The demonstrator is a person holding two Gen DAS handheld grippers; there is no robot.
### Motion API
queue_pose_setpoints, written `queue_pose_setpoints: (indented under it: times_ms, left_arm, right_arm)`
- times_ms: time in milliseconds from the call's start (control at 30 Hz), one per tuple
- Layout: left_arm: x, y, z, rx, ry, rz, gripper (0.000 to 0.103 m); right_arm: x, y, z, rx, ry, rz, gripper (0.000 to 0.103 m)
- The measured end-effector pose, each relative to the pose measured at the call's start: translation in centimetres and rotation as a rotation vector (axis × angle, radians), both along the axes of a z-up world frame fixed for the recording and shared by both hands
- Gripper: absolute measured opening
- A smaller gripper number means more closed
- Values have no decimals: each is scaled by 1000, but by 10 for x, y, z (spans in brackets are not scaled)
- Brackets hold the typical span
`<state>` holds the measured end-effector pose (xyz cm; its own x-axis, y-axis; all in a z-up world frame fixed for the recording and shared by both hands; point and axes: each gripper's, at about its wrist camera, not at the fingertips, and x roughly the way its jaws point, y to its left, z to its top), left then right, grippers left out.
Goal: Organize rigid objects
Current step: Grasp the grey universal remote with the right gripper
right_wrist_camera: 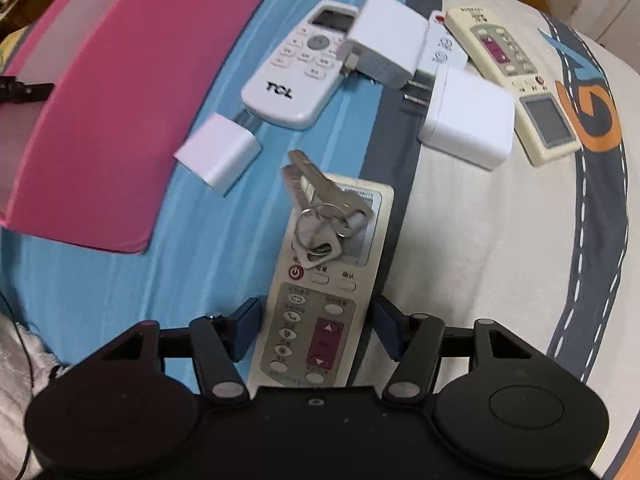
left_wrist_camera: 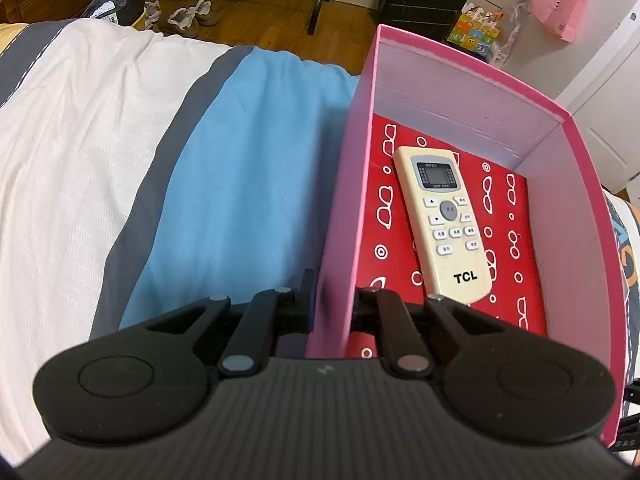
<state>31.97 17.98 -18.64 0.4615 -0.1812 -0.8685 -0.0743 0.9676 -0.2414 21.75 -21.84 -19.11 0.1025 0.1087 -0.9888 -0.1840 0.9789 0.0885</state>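
Between the spread fingers of the right hand-held gripper (right_wrist_camera: 316, 330) lies a long cream plastic remote (right_wrist_camera: 324, 300) on the bed, pads not touching, silver keys (right_wrist_camera: 320, 208) on its 12 o'clock end. Left hand-held gripper (left_wrist_camera: 332, 304) pinches the pink cardboard box (left_wrist_camera: 340, 220) wall; a yellowed TCL remote (left_wrist_camera: 444, 224) lies inside.

- A home bedroom: a bed (left_wrist_camera: 100, 128) with striped bedding lies under the tool.
- Ahead of it, shoes (left_wrist_camera: 188, 18) on a wooden floor (left_wrist_camera: 260, 12) and a pink bag (left_wrist_camera: 560, 4).
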Motion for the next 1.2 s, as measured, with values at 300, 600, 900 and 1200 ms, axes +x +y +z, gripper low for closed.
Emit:
queue_pose_setpoints:
  times_ms: [300, 600, 900, 1200]
  left_arm:
    - [-1, 1, 0, -13, 5, 4, 11]
    - [0, 2, -1, -16, 6, 8, 12]
    - [0, 3, -1, -16, 7, 9, 12]
    - [-1, 4, -1, -22, 10, 13, 13]
  right_arm:
    - [-16, -12, 9, 89, -68, -143, 61]
    - [-16, -57, 26, 401, -23, -393, 61]
    - [-21, -24, 23, 229, -32, -233, 61]
    - [-21, 17, 3, -1, -57, -34, 68]
